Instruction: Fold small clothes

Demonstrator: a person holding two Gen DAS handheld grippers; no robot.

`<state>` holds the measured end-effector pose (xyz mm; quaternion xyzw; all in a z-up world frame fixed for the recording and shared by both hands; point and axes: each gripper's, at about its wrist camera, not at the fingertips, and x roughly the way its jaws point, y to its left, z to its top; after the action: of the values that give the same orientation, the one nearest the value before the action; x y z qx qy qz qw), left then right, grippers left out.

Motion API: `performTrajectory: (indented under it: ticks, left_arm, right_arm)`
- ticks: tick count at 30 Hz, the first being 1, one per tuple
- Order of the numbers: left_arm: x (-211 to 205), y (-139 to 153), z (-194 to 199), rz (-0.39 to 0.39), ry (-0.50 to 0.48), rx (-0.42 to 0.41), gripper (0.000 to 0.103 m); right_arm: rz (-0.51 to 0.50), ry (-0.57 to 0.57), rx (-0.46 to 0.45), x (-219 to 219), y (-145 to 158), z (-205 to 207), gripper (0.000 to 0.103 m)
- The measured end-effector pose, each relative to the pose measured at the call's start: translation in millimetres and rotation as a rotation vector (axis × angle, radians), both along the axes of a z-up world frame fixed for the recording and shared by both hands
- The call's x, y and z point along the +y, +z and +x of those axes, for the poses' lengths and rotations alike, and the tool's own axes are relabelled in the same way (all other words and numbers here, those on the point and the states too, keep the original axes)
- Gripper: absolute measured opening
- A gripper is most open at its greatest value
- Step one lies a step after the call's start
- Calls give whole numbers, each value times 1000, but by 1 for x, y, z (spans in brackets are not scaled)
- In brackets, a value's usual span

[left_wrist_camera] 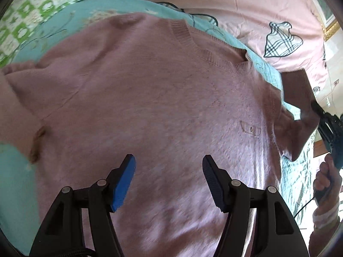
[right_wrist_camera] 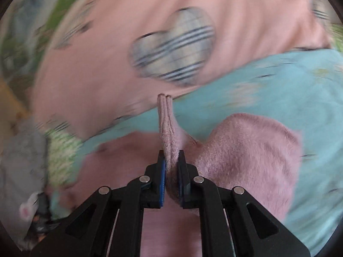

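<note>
— Where is the sweater lying, and what are you holding?

— I'm looking at one pink sweater (left_wrist_camera: 150, 98), spread front-up on the teal bedsheet (left_wrist_camera: 70, 15), collar (left_wrist_camera: 214, 53) pointing away from me and the hem running under my left gripper (left_wrist_camera: 169, 167). That gripper is hovering over the lower body with its jaws spread wide, gripping nothing. My right gripper (right_wrist_camera: 171, 162) is pressing its pads together on the ribbed cuff (right_wrist_camera: 166, 124) of the sweater's sleeve, lifting it clear of the bed.

— Which way does the fold have to go?

— I'm judging that the sleeve (left_wrist_camera: 298, 107) has to cross inward over the chest. It's hanging off the sweater's edge on my right side, so the right gripper is the nearer one; the body's long axis is running straight ahead from my left gripper, collar to hem, and the sleeve needs to be laid across that line.

— And the count?

— I'm counting one sweater, two grippers, one sleeve raised, the other sleeve (left_wrist_camera: 15, 107) lying flat at the left. A pink quilt (left_wrist_camera: 235, 6) with plaid patches is bunching beyond the collar.
</note>
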<state>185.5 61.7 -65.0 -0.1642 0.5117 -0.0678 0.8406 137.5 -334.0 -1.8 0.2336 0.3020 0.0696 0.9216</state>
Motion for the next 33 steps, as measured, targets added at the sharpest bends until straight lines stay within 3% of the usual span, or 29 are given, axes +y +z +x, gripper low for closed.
performTrajectory:
  ticks: [7, 10, 16, 19, 22, 25, 33]
  left_arm:
    - [36, 11, -28, -59, -14, -31, 66]
    - [48, 12, -34, -83, -12, -23, 66]
    - [66, 2, -35, -165, -1, 17, 66]
    - [69, -4, -29, -223, 3, 41, 66]
    - [65, -8, -17, -242, 4, 51, 66]
    - [57, -12, -2, -245, 3, 64, 66]
    - [39, -34, 39, -188, 30, 110, 69]
  right_arm:
    - [14, 350, 21, 145, -14, 25, 11]
    - [-4, 427, 67, 193, -35, 34, 11]
    - [-38, 516, 126, 244, -66, 46, 11]
    - [-31, 553, 149, 255, -76, 45, 15]
    - [-15, 586, 216, 257, -88, 45, 33]
    - [18, 585, 216, 247, -86, 36, 52]
    - [54, 426, 195, 180, -72, 14, 53]
